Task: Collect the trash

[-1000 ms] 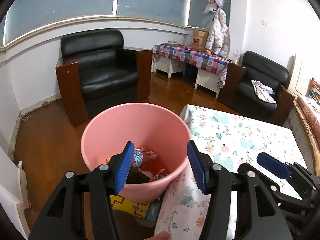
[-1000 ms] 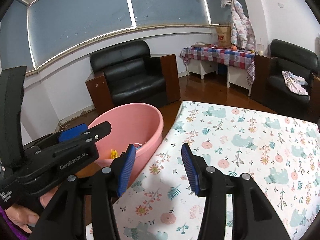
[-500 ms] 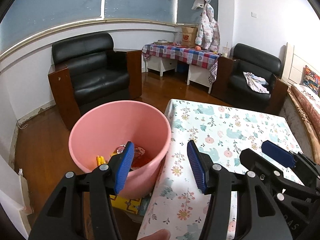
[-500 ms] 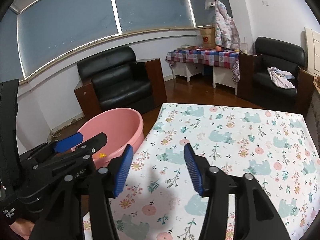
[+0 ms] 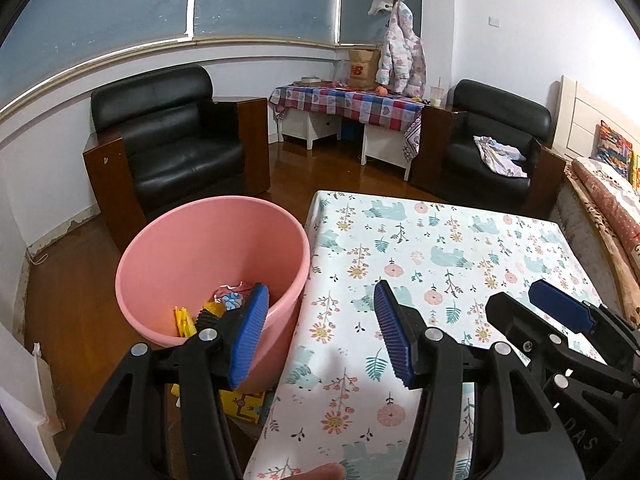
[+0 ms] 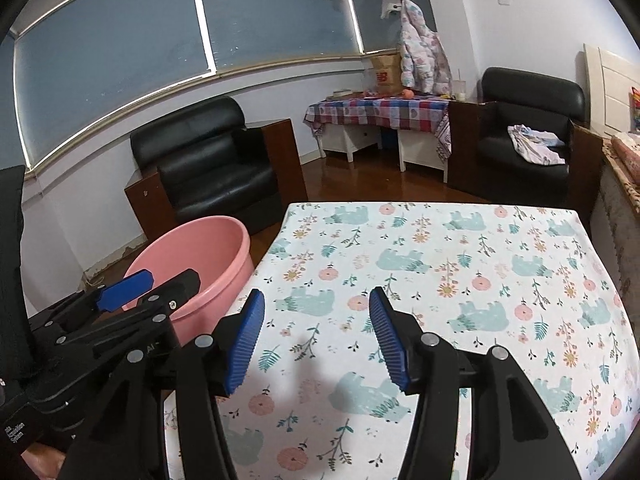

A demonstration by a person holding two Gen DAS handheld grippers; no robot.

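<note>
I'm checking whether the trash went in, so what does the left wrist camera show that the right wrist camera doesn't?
Only the left wrist view looks down into the round pink plastic bin, showing yellow and crumpled trash at its bottom, plus the right gripper. Only the right wrist view shows the left gripper from outside; the bin's inside is hidden. Both show the bin beside the floral tablecloth table, with open jaws.

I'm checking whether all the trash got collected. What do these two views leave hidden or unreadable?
- Left wrist view: part of the pink bucket's contents, behind the left claw.
- Right wrist view: the bucket's inside, hidden by its near wall and the left claw.
- Both views: the table's near edge, behind the open right claw and cut by the frame.
- Checkered table: items too small to identify.
</note>
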